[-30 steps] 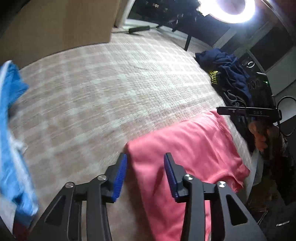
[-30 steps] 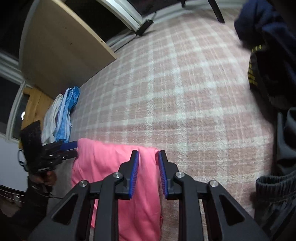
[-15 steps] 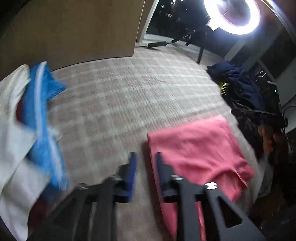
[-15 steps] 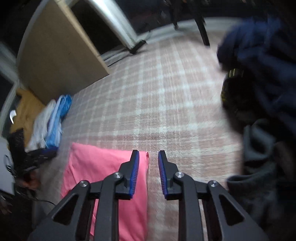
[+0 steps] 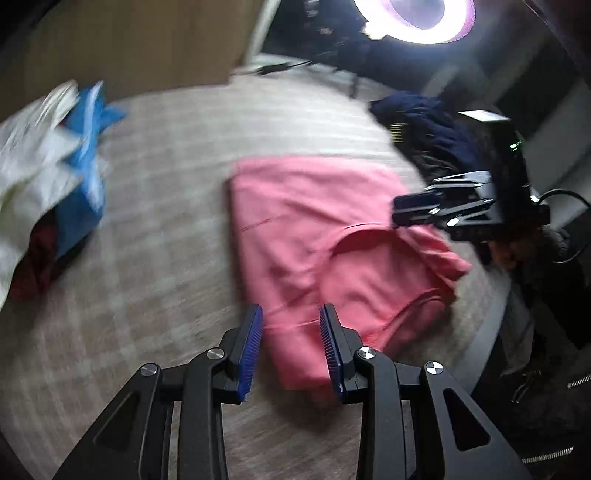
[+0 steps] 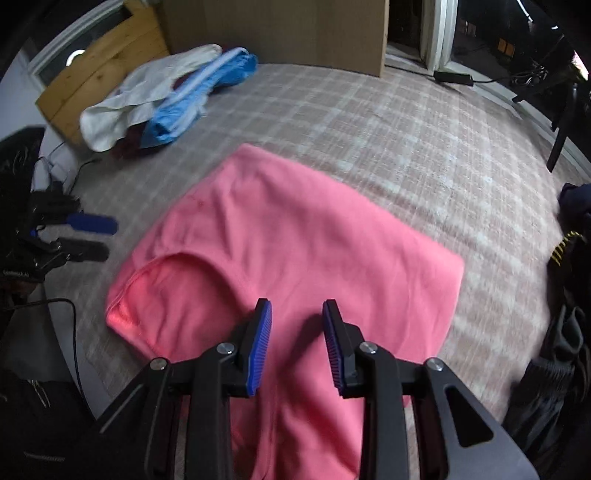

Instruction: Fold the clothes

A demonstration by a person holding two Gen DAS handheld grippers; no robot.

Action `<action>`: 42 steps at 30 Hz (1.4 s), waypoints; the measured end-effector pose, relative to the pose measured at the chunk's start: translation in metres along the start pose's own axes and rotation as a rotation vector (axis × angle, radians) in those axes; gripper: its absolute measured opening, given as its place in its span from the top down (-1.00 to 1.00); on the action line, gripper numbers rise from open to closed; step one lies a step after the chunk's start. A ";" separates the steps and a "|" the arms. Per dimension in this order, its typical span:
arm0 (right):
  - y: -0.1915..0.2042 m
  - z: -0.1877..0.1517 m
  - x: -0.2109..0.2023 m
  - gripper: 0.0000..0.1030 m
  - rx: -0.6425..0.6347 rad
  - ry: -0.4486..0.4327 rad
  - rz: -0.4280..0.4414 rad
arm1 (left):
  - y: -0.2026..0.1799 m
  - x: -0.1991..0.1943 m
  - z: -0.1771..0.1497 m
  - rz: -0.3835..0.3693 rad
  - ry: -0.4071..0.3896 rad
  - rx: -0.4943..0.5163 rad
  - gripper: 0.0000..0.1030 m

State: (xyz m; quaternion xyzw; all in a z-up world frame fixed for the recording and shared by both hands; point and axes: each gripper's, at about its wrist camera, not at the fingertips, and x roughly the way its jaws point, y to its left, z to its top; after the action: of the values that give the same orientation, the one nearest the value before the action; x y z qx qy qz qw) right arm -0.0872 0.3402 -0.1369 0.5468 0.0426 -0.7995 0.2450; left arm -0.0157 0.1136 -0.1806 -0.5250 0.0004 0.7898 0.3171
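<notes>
A pink garment (image 5: 314, 240) lies folded flat on the checked bed cover (image 5: 166, 277), its neckline facing the near edge. My left gripper (image 5: 291, 332) hovers open over the garment's near left corner, holding nothing. In the right wrist view the same pink garment (image 6: 295, 240) fills the middle, and my right gripper (image 6: 297, 332) stands open above its near part with nothing between the pads. The right gripper (image 5: 424, 206) shows in the left wrist view by the garment's right edge. The left gripper (image 6: 88, 236) shows in the right wrist view, left of the garment.
A pile of white and blue clothes (image 6: 166, 96) lies at the far left of the cover, before a wooden board (image 6: 277, 33). Dark navy clothes (image 5: 424, 122) are heaped at the right edge. A ring light (image 5: 413, 14) glares behind. A cable (image 6: 74, 332) trails at the near left.
Both grippers have drawn back to the garment's near side, and both views have swung over it. The right gripper's fingers stand wider apart than before. The left gripper narrowed briefly, then widened.
</notes>
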 end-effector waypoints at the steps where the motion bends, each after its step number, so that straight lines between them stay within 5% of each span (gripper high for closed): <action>1: 0.002 -0.006 -0.003 0.45 0.004 -0.010 0.007 | -0.008 0.004 0.005 -0.007 0.002 0.042 0.40; 5: 0.000 -0.035 -0.005 0.45 0.084 0.011 0.034 | -0.025 0.033 0.017 -0.072 0.058 0.166 0.39; 7: 0.008 -0.051 -0.002 0.45 0.034 0.093 -0.057 | -0.025 0.056 0.009 -0.093 0.188 0.170 0.41; 9: 0.005 -0.073 -0.015 0.45 0.043 0.116 -0.120 | -0.030 0.051 -0.001 -0.058 0.209 0.216 0.44; 13: -0.022 -0.105 -0.075 0.45 0.265 -0.044 -0.071 | -0.028 0.003 -0.014 -0.007 0.137 0.204 0.38; 17: -0.035 -0.132 -0.085 0.45 0.405 -0.111 -0.049 | -0.034 -0.009 -0.023 0.035 0.116 0.218 0.38; 22: 0.014 -0.133 -0.070 0.45 0.258 -0.143 -0.014 | -0.061 0.011 -0.025 0.037 0.128 0.313 0.38; 26: 0.047 -0.123 -0.048 0.45 0.050 -0.087 -0.099 | -0.078 0.030 -0.022 0.022 0.159 0.407 0.38; 30: 0.053 -0.120 -0.019 0.48 -0.039 0.009 -0.146 | -0.069 0.039 -0.018 -0.020 0.212 0.389 0.51; 33: 0.047 -0.120 -0.024 0.50 0.019 0.054 0.012 | -0.062 0.046 -0.015 -0.051 0.252 0.375 0.66; 36: 0.037 -0.124 -0.050 0.49 0.096 0.056 0.146 | -0.045 0.015 -0.014 -0.027 0.213 0.299 0.47; 38: 0.027 -0.124 -0.070 0.39 0.133 0.002 0.088 | -0.031 -0.006 -0.014 0.030 0.178 0.232 0.17; 42: -0.002 -0.116 -0.099 0.00 0.254 -0.140 -0.068 | 0.000 -0.025 -0.012 0.120 0.088 -0.003 0.03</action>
State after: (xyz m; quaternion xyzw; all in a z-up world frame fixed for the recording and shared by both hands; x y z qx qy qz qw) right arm 0.0383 0.4153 -0.0953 0.5146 -0.0575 -0.8425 0.1488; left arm 0.0001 0.0969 -0.1656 -0.5589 0.0446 0.7835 0.2680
